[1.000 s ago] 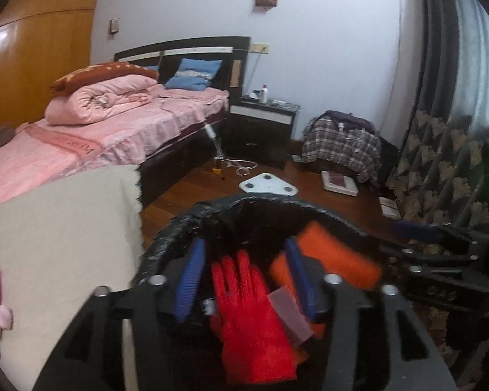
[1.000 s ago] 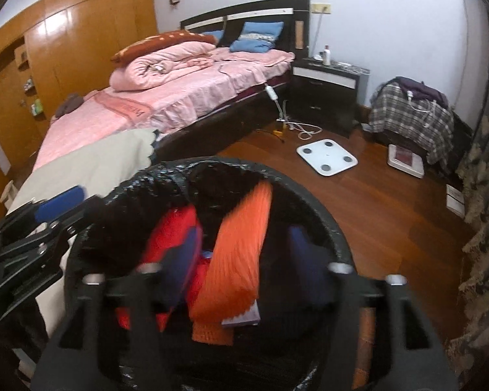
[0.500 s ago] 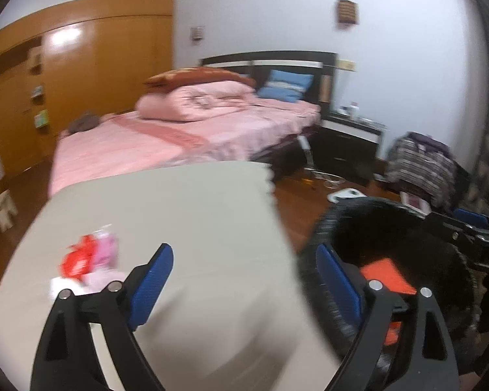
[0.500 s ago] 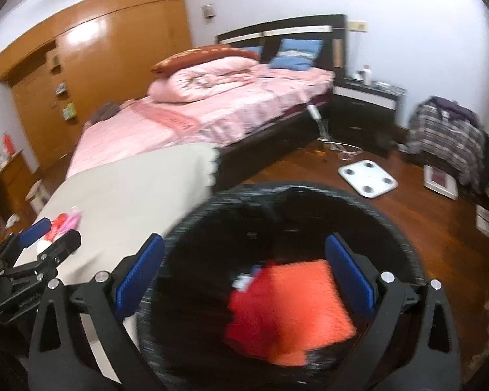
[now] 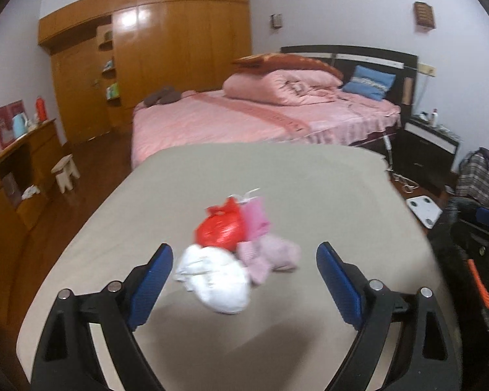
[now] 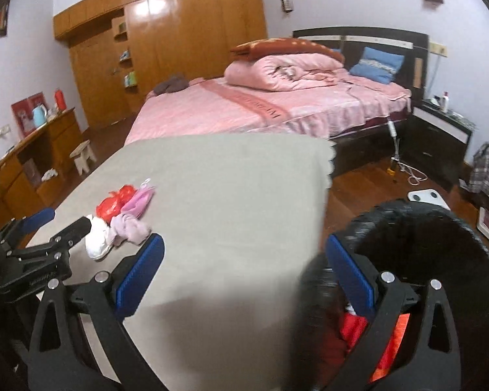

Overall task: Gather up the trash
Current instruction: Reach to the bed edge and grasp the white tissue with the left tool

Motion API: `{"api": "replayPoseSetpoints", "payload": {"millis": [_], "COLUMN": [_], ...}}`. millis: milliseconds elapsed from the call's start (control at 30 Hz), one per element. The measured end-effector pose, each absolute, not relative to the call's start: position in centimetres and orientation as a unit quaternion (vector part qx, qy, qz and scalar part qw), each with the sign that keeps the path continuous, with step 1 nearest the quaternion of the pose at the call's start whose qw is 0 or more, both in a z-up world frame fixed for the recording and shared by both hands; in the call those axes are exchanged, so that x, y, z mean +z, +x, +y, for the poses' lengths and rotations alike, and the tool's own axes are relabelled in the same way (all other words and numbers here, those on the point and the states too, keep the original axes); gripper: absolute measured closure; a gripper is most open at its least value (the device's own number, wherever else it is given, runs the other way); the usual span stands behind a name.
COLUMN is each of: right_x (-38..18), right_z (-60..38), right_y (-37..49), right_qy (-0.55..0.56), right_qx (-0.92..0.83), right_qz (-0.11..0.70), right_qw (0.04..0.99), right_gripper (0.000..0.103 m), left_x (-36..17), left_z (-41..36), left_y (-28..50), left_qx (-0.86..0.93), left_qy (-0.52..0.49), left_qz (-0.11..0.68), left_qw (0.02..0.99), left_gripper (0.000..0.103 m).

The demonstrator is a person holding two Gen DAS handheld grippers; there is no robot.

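A small pile of trash lies on the beige table (image 5: 277,176): a red plastic bag (image 5: 220,229), a pink pouch (image 5: 256,216), a pale pink sock (image 5: 270,257) and a white crumpled cloth (image 5: 216,278). My left gripper (image 5: 244,275) is open and empty, just short of the white cloth. My right gripper (image 6: 244,270) is open and empty over the table's right edge. A black-lined bin (image 6: 440,260) stands at the right with red and orange items (image 6: 391,342) inside. The pile (image 6: 120,218) and the left gripper (image 6: 42,247) show at the left in the right wrist view.
A pink bed (image 5: 277,114) stands behind the table. A wooden wardrobe (image 5: 166,52) and a low cabinet (image 5: 16,169) with a stool (image 5: 65,172) are on the left. A black nightstand (image 5: 430,150), a white scale (image 6: 427,197) and a plaid bag (image 5: 482,179) are on the right.
Both grippers have let go of the red and orange items into the bin, opened, and swung left from the bin to the table. The left one now faces the pile.
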State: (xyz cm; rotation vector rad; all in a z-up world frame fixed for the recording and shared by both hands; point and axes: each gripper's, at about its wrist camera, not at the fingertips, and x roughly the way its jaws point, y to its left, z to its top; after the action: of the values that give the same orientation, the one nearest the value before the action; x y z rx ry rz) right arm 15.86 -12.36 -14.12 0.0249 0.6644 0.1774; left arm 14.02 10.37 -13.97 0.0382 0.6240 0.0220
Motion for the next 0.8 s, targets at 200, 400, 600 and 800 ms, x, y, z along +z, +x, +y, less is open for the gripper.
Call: {"api": "replayPoseSetpoints", "payload": {"millis": [200, 400, 600, 800], "right_x": [-16.9, -18.7, -20.3, -21.3], "right_z": [-9.7, -8.2, -7.5, -7.2], "right_y": [17.6, 18.9, 20.1, 20.8], "right_qy": [0.013, 0.011, 0.008, 0.009], "right_qx": [0.088, 0.074, 0.060, 0.058], "right_qz": [0.349, 0.364, 0.401, 0.427], "right_qw": [0.933, 0.928, 0.914, 0.903], "right_gripper": [0.007, 0.007, 0.007, 0.007], "left_x": [-16.4, -18.6, -19.9, -20.8], "left_z": [12.8, 14.2, 14.7, 14.4], "left_y": [15.9, 17.3, 18.0, 18.4], "left_qx": [0.025, 0.021, 0.012, -0.010], "left_qy": [0.008, -0.006, -0.018, -0.017], "left_qz": [0.333, 0.366, 0.397, 0.421], "left_qw": [0.943, 0.930, 0.918, 0.907], "left_gripper": [0.015, 0.017, 0.025, 0.040]}}
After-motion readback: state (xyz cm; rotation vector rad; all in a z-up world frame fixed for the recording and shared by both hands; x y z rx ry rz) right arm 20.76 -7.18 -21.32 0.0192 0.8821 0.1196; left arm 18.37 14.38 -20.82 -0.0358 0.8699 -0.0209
